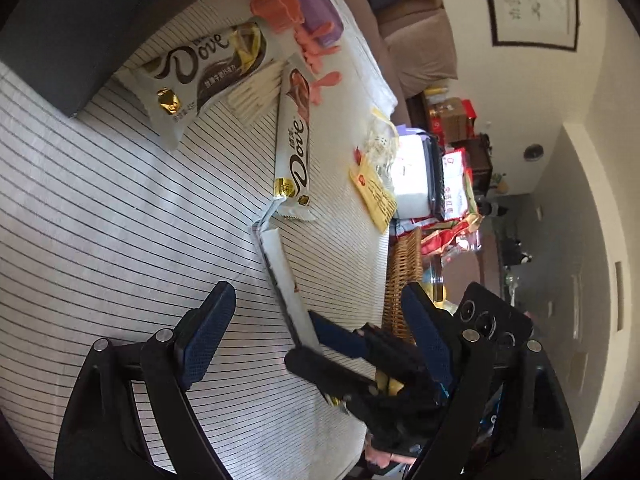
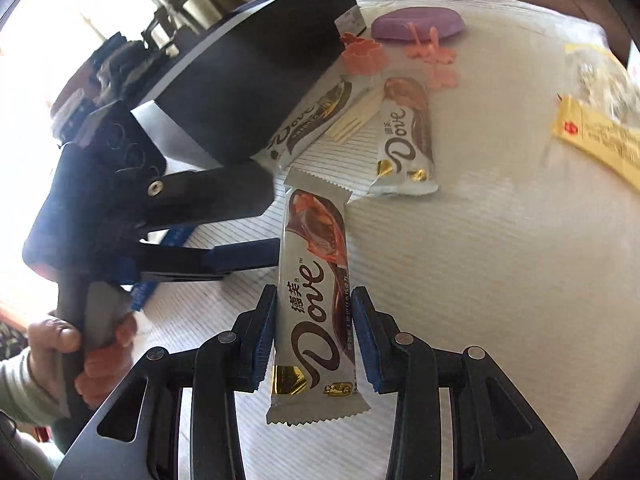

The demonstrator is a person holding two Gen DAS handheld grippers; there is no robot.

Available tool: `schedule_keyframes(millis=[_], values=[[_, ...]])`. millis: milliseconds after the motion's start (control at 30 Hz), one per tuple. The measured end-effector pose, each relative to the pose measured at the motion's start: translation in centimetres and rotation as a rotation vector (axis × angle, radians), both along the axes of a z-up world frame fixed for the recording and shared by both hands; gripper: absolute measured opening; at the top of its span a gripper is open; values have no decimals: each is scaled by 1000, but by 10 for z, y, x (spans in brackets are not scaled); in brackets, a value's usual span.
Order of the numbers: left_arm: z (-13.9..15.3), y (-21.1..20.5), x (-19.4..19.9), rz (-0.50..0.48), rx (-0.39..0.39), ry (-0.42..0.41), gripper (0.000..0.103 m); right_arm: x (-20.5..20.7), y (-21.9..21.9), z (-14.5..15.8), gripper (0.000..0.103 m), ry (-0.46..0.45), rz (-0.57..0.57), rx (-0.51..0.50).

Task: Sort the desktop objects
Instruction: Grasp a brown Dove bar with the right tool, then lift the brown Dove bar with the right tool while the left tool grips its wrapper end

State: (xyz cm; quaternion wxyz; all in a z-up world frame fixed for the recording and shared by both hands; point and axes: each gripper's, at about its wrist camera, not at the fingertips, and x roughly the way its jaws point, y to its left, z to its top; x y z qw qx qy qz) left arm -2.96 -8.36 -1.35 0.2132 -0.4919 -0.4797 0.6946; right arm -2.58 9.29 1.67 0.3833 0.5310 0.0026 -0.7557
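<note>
My right gripper [image 2: 314,336] is shut on a white Dove chocolate bar [image 2: 314,280] and holds it upright above the striped cloth; the same bar shows edge-on in the left wrist view [image 1: 280,264]. My left gripper [image 1: 320,312] is open and empty, just left of the held bar; it also shows in the right wrist view [image 2: 240,258]. Two more Dove bars lie on the cloth: one [image 1: 294,140] [image 2: 406,140] in the middle, one [image 1: 200,68] [image 2: 312,120] beside the dark box [image 2: 256,72]. A bundle of pale sticks [image 1: 256,96] [image 2: 356,116] lies between them.
Pink clips [image 1: 280,4] [image 2: 362,54] and a purple case [image 1: 320,12] [image 2: 418,24] lie at the far end. A yellow packet [image 1: 374,194] [image 2: 596,136] lies near the cloth's edge. A wicker basket [image 1: 402,276] and cluttered goods stand beyond the table edge.
</note>
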Motion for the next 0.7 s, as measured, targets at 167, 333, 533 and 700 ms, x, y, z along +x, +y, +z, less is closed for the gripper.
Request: schedule_keyframes(millis=[167,333,533,700], values=[[-2,12,2,-41,-134,-36,40,16,-5,9,34,41,-10,-32],[-13,9,3,-54,-155,-64,13,24,-5,8,34,65,-40,70],[-14,9,6,-57,-141,-66,13,26,11,-4,57,3,-129,147],[-17,20,9,-97,-85,-92,11,38,2,-7,58,35,-111,143]])
